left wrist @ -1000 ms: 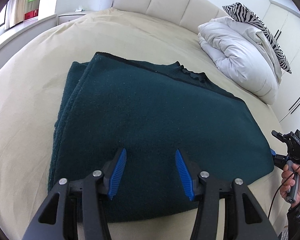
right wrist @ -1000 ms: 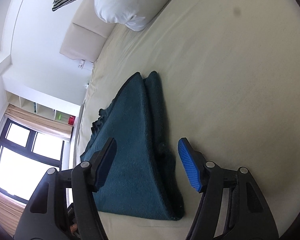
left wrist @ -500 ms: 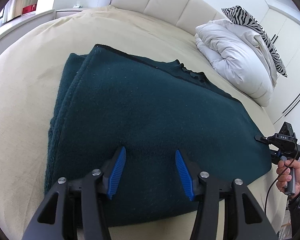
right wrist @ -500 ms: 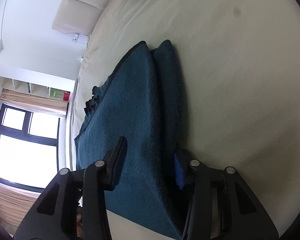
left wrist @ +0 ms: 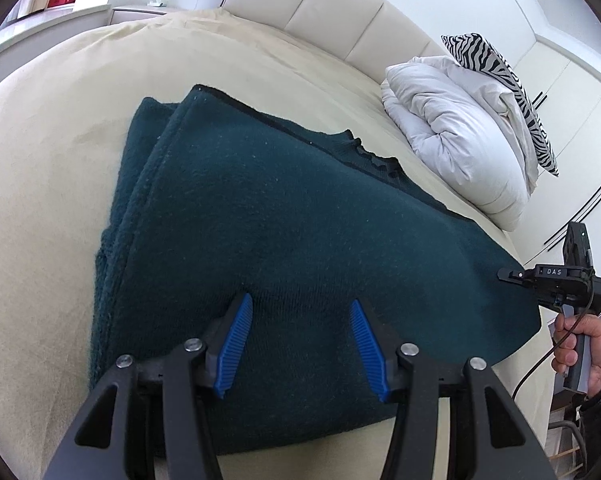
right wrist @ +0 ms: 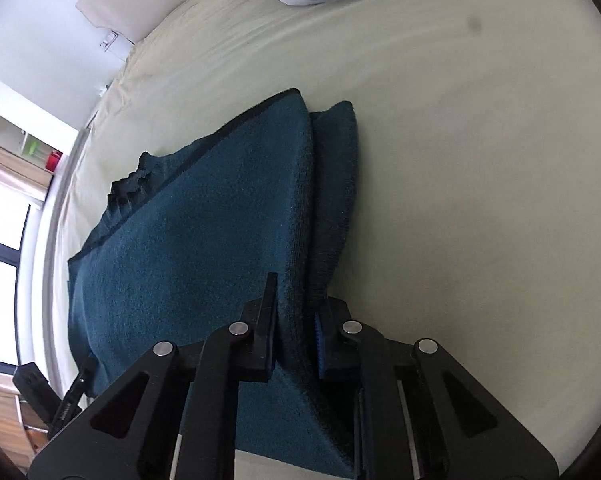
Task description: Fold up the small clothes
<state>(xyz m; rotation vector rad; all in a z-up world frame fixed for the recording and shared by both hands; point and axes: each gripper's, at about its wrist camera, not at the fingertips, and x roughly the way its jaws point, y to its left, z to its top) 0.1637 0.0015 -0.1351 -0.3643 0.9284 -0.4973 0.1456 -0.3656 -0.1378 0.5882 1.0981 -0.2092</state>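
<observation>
A dark teal knitted garment (left wrist: 284,216) lies folded flat on the cream bed (left wrist: 52,168). My left gripper (left wrist: 300,320) is open, its blue pads just above the garment's near edge. My right gripper (right wrist: 296,312) is shut on the garment's (right wrist: 204,240) layered edge, with the cloth pinched between its fingers. In the left wrist view the right gripper (left wrist: 512,276) shows at the garment's right corner, held by a hand.
A white duvet (left wrist: 452,132) and a zebra-striped pillow (left wrist: 500,76) lie at the bed's far right by the padded headboard (left wrist: 340,12). A window and shelves (right wrist: 4,184) stand beyond the bed's side.
My right gripper moved onto the garment's edge and closed on it. My left gripper moved forward over the garment's near edge and stayed open.
</observation>
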